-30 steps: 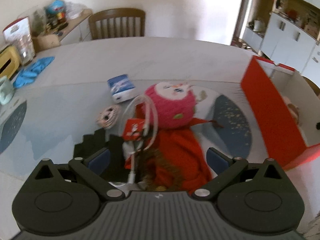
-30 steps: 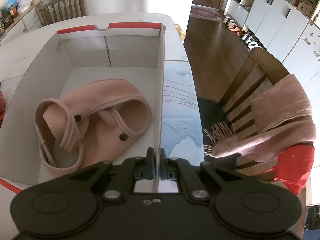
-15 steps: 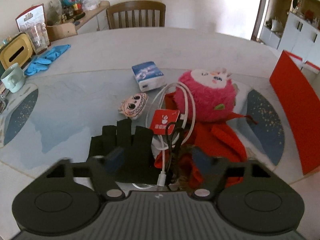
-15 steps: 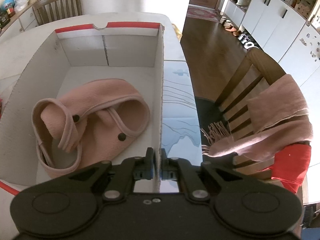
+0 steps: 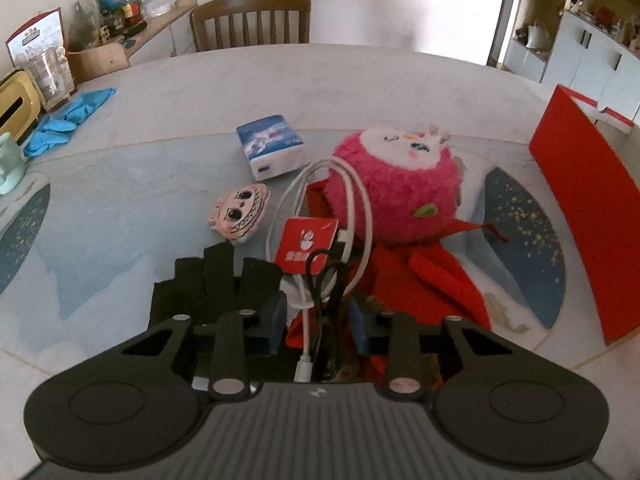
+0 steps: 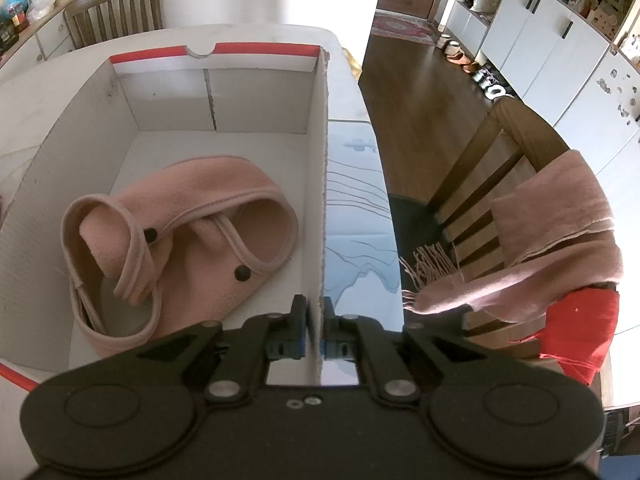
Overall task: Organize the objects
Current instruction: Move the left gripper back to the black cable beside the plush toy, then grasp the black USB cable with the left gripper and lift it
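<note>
In the left wrist view my left gripper is shut on a bundle of white and black cables with a red tag. The bundle lies over a red cloth beside a pink plush toy. A black glove lies just left of the fingers. In the right wrist view my right gripper is shut on the right wall of a white and red cardboard box. A pink fleece garment lies inside the box.
On the table sit a blue tissue pack, a small cartoon face toy, blue gloves and a mug. The red box side stands at the right. A chair with a pink scarf stands right of the box.
My left gripper has closed from wide open onto the cable bundle and shifted left. The right gripper keeps holding the box wall, almost still.
</note>
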`<act>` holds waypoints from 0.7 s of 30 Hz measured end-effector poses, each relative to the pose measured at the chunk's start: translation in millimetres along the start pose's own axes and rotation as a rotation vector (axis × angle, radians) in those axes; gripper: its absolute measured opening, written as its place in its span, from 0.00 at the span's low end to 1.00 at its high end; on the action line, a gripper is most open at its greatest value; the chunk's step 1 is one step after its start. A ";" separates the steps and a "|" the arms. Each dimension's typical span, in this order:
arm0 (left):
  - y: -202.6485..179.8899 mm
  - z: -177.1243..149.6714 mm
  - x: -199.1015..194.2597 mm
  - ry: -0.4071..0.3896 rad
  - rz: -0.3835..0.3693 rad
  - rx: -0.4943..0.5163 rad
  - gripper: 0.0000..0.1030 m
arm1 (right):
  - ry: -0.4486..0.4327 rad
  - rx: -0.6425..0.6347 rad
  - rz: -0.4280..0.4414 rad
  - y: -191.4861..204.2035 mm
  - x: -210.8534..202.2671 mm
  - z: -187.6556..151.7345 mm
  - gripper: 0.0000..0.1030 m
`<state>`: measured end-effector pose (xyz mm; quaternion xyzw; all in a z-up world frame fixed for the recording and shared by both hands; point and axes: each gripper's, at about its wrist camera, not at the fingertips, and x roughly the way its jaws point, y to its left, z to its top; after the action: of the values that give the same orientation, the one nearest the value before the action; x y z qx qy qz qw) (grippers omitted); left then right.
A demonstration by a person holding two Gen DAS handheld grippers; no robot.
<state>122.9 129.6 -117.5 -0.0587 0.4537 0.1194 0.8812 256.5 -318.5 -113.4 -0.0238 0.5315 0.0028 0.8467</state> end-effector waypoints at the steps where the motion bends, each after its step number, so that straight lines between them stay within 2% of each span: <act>1: -0.6 0.6 -0.2 -0.002 -0.012 0.002 0.22 | 0.000 0.001 0.000 0.4 0.0 -0.2 0.05; 3: -1.7 1.3 1.1 0.003 -0.020 -0.001 0.16 | 0.000 -0.001 -0.001 0.4 -0.1 -0.2 0.05; 10: -2.0 1.7 -2.6 0.022 -0.008 0.001 0.13 | 0.000 0.002 0.000 0.5 0.1 -0.1 0.05; 21: -2.0 11.4 -48.2 0.003 -0.065 0.001 0.12 | -0.002 0.004 0.003 -0.2 0.0 0.1 0.05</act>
<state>105.3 122.5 -71.7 -0.0729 0.4529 0.0902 0.8840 256.6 -318.6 -113.3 -0.0212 0.5305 0.0029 0.8474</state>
